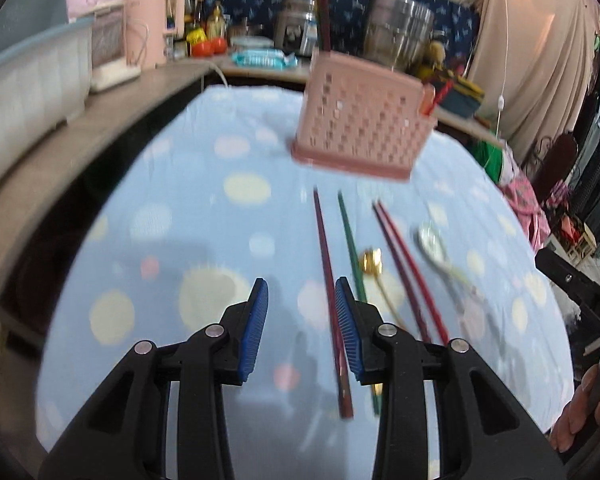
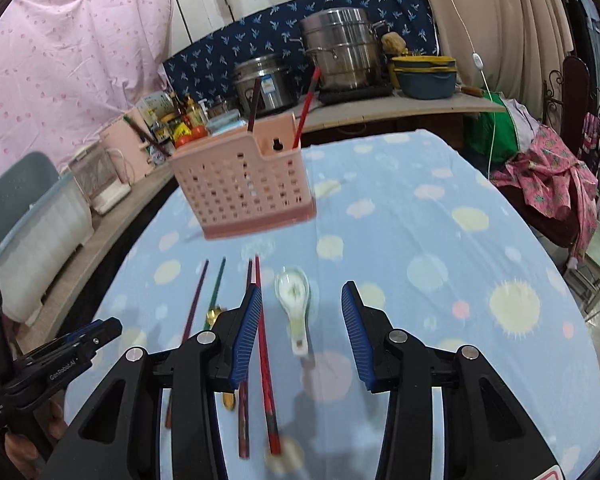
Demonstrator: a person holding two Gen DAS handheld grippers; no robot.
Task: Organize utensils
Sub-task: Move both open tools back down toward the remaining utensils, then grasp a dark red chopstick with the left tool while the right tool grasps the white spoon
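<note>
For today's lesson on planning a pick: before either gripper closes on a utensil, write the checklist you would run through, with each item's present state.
1. Left gripper empty and open: ok, nothing between the pads.
2. Right gripper empty and open: ok.
3. White spoon lies between the right gripper's fingers: ok, though the gripper is not yet down on it.
4. Dark red chopstick lined up with the left gripper: not ok, it runs along the inside of one finger, off centre.
5. Pink basket upright with room inside: ok, only a few chopsticks stand in it.
6. Utensils apart from each other: not ok, the gold spoon lies close against the green chopstick.
</note>
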